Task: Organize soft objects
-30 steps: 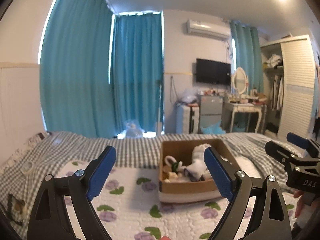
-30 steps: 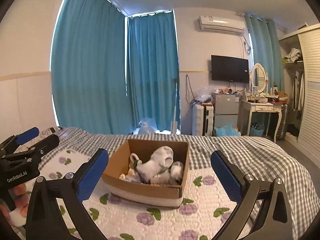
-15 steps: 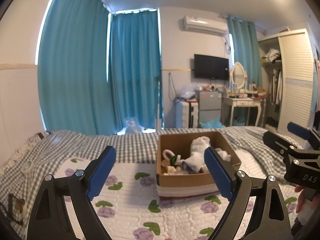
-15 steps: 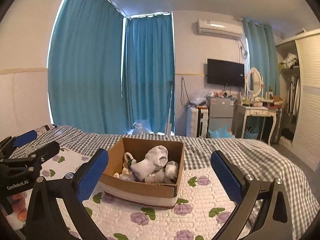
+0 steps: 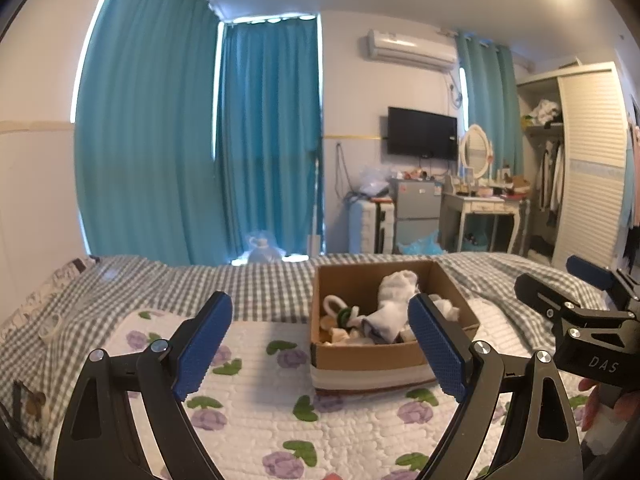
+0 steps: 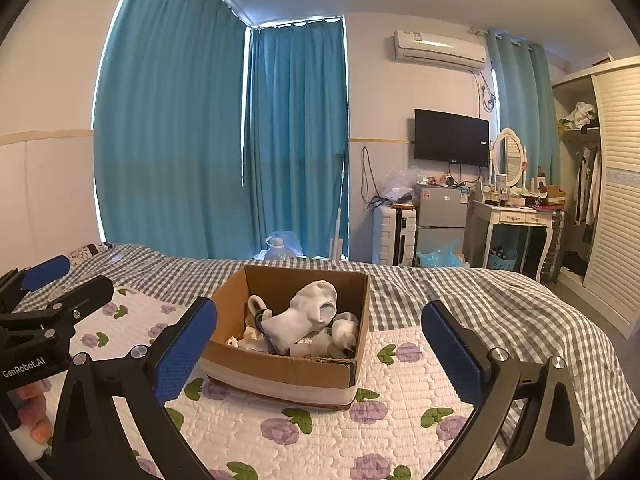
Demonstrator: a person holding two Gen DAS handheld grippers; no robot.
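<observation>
A brown cardboard box [image 5: 372, 358] [image 6: 280, 372] sits on a white floral quilt [image 5: 256, 412] on the bed. It holds several soft items, with a white sock [image 5: 394, 304] [image 6: 304, 316] on top. My left gripper [image 5: 320, 340] is open and empty, held above the quilt short of the box. My right gripper [image 6: 320, 348] is open and empty, facing the box from the near side. Each gripper shows at the edge of the other's view, the right one [image 5: 580, 304] and the left one [image 6: 52, 304].
A grey checked bedspread [image 6: 460, 292] covers the bed around the quilt. Behind it hang teal curtains [image 6: 200, 140]. A small fridge [image 6: 440, 216], a white dressing table [image 6: 516, 216] and a wardrobe [image 6: 612, 200] stand at the right.
Both cameras have tilted slightly downward and moved a little closer to the box. Both grippers stay open and empty.
</observation>
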